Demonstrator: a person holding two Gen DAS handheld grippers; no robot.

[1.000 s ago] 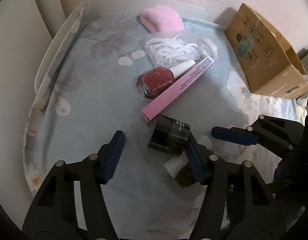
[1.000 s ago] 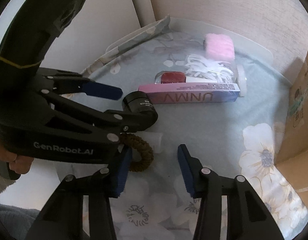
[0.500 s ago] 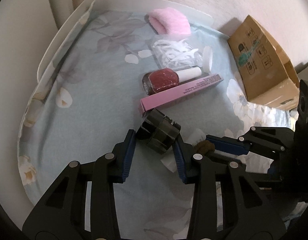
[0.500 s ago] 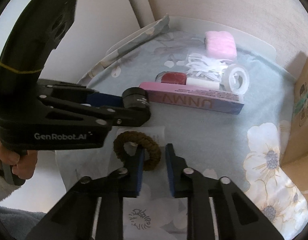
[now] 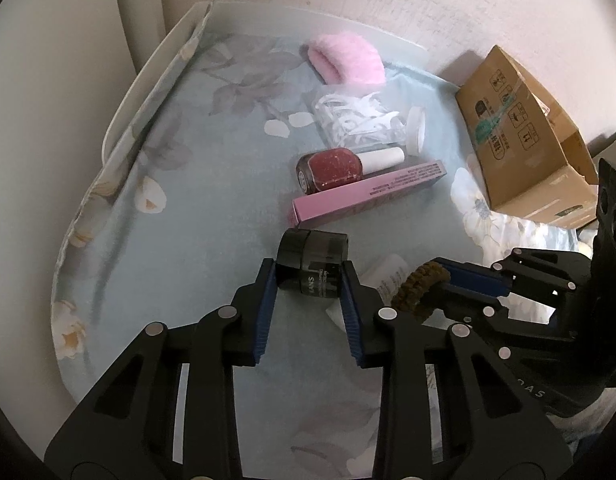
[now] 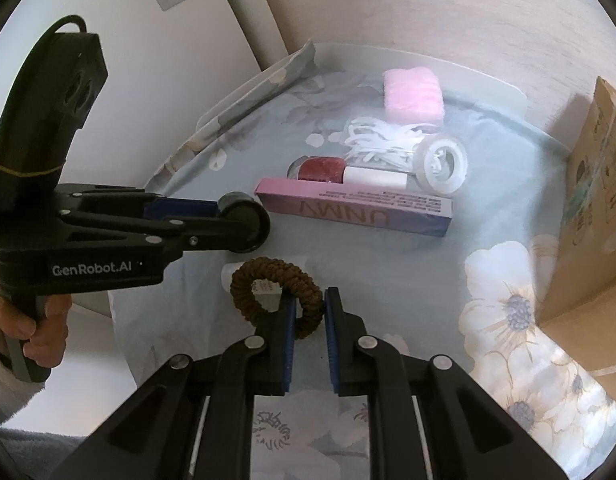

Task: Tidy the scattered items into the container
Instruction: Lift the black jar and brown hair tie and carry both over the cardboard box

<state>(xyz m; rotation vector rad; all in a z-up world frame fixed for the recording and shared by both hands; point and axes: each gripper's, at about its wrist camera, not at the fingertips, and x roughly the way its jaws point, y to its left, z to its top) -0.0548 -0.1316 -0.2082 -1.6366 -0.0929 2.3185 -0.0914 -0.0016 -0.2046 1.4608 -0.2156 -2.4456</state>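
Note:
A small black jar (image 5: 314, 256) stands on the floral cloth between the blue pads of my left gripper (image 5: 308, 276). Its jaws are closing and both pads touch the jar's sides. In the right wrist view the same jar (image 6: 248, 226) sits at the tip of the left gripper (image 6: 236, 220), which a hand holds. My right gripper (image 6: 310, 300) is shut on one side of a brown braided hair tie (image 6: 276, 267), which lies over a white sachet. The open cardboard box (image 5: 520, 132) lies on its side at the right.
Further back lie a pink carton (image 5: 368, 192), a red nail polish bottle (image 5: 332, 168), a bag of white bands (image 5: 356, 124), a tape roll (image 6: 442, 164) and a pink puff (image 5: 346, 62). A raised white rim (image 5: 148, 92) bounds the cloth at left and back.
The left jaws have narrowed around the black jar, which now stands upright between the pads. The right jaws have shut on the brown hair tie.

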